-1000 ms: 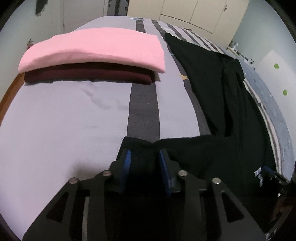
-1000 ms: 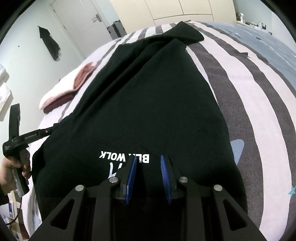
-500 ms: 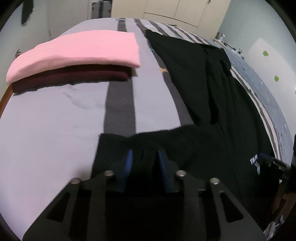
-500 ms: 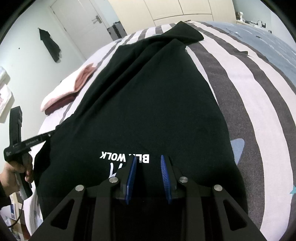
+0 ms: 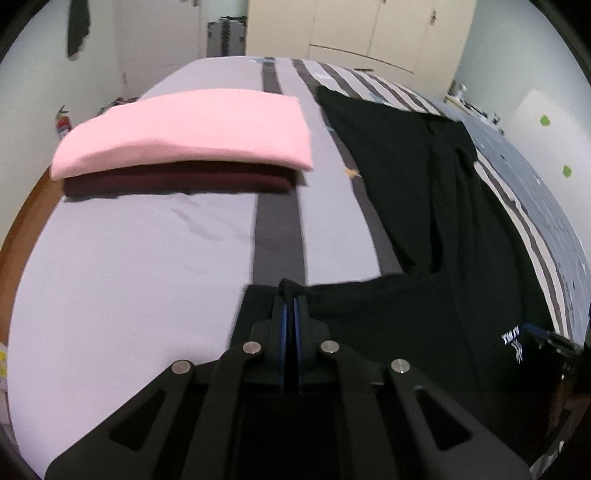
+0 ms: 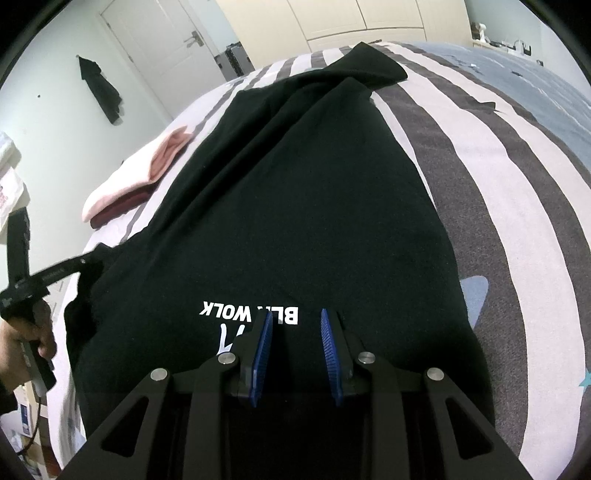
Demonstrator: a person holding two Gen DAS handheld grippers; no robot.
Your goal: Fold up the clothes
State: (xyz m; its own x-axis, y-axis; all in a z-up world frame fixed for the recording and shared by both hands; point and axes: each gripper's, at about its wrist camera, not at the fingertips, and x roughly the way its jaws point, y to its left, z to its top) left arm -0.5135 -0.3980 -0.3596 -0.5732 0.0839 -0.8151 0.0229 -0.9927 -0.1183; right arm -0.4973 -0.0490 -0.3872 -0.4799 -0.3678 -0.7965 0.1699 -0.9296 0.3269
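A black T-shirt (image 5: 406, 184) with white lettering (image 6: 251, 314) lies spread on the striped bed (image 5: 110, 277). My left gripper (image 5: 290, 295) is shut on the edge of its near sleeve (image 5: 340, 306), and a small fold of cloth pokes up between the pads. In the right wrist view that left gripper (image 6: 88, 262) pinches the sleeve at the shirt's left side, held by a hand (image 6: 22, 343). My right gripper (image 6: 295, 317) stands over the shirt (image 6: 295, 184) just below the lettering. Its blue pads are apart, with flat cloth under them.
A folded pink garment (image 5: 192, 129) lies on a folded maroon one (image 5: 177, 182) at the bed's far left. A wooden bed edge (image 5: 22, 221) runs along the left. Wardrobe doors (image 5: 351, 33) and a door (image 6: 155, 44) stand behind the bed.
My left gripper's jaws have closed onto the sleeve edge and lifted it slightly. The right gripper has kept still.
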